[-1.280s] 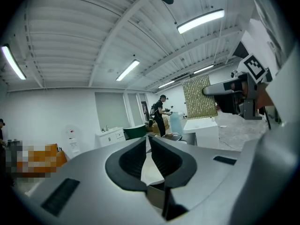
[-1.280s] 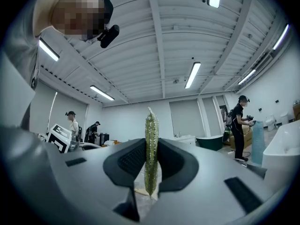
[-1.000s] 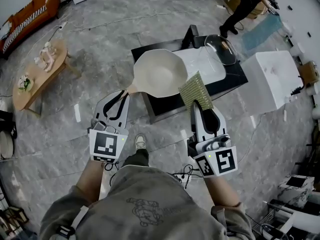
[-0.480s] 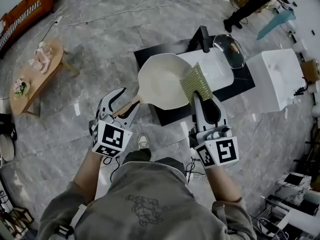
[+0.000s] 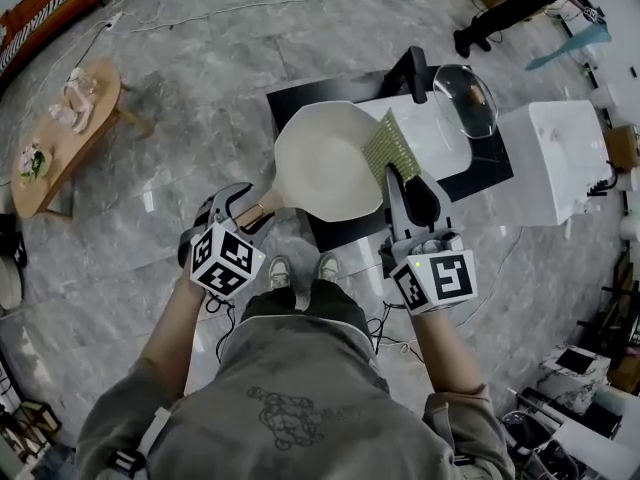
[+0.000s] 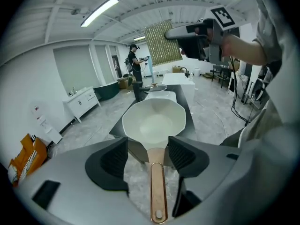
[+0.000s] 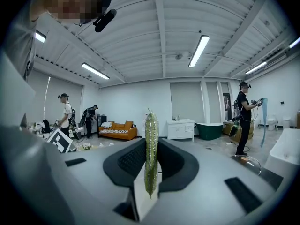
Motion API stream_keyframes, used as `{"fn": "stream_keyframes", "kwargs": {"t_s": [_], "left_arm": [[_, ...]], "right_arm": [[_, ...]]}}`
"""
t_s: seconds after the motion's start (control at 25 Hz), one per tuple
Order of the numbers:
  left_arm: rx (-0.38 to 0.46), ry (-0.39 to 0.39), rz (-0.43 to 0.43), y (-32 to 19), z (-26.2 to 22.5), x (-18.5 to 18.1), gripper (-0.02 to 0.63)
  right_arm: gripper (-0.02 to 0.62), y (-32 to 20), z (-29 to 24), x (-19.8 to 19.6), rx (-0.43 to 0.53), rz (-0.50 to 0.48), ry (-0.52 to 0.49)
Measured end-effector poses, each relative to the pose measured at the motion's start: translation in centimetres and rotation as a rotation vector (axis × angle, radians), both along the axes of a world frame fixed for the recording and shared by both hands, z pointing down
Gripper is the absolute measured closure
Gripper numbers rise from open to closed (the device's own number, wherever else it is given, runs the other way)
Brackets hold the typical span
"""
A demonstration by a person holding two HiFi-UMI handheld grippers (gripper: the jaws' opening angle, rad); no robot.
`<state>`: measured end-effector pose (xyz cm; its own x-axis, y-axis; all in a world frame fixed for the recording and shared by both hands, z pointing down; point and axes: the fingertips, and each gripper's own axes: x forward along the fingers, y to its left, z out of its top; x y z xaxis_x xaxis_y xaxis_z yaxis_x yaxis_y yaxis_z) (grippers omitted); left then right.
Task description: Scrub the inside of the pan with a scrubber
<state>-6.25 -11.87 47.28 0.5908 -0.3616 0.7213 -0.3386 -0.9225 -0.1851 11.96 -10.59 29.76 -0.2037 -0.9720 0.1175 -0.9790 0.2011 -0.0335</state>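
Note:
A cream-white pan point(image 5: 325, 163) sits on a low black table point(image 5: 335, 230), its wooden handle point(image 5: 262, 208) pointing toward me. My left gripper point(image 5: 250, 208) straddles that handle. In the left gripper view the handle point(image 6: 158, 191) runs between the pads of the left gripper point(image 6: 147, 156); the jaws are opening and do not press on it. My right gripper point(image 5: 393, 175) is shut on a green-gold scrubber point(image 5: 390, 148), held upright over the pan's right rim. The scrubber point(image 7: 151, 149) stands edge-on between the pads of the right gripper point(image 7: 150, 161).
A glass lid point(image 5: 465, 98) and a white sheet point(image 5: 430, 133) lie on the table behind the pan. A white box point(image 5: 555, 158) stands to the right, a wooden low table point(image 5: 60, 128) far left. A person point(image 5: 510, 3) stands at the back right. Cables trail near my feet.
The left gripper's jaws have spread apart and now straddle the pan handle. The right gripper has carried the scrubber forward to the pan's right rim.

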Motion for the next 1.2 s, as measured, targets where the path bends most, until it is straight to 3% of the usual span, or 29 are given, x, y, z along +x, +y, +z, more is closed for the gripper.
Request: {"fn": "stream_keyframes", "kwargs": {"t_s": [0.28, 0.52, 0.84, 1.08, 1.2], "left_arm": [[-0.081, -0.112, -0.026, 0.0, 4.4, 0.2, 0.342], [-0.128, -0.286, 0.02, 0.7, 8.8, 0.3, 0.341], [-0.182, -0.349, -0.066, 0.8, 11.8, 0.1, 0.342], [-0.249, -0.401, -0.1, 0.6, 13.8, 0.0, 0.342], [-0.232, -0.415, -0.109, 0.3, 14.2, 0.0, 0.344]], "right_arm": [[0.522, -3.0, 3.0, 1.3, -0.054, -0.066, 0.0], [0.522, -5.4, 5.8, 2.1, -0.11, -0.149, 0.008], [0.522, -8.4, 9.7, 3.8, -0.172, -0.214, 0.05], [0.522, -11.0, 13.6, 5.6, -0.211, -0.205, 0.118], [0.522, -12.3, 16.5, 6.2, -0.253, -0.185, 0.151]]}}
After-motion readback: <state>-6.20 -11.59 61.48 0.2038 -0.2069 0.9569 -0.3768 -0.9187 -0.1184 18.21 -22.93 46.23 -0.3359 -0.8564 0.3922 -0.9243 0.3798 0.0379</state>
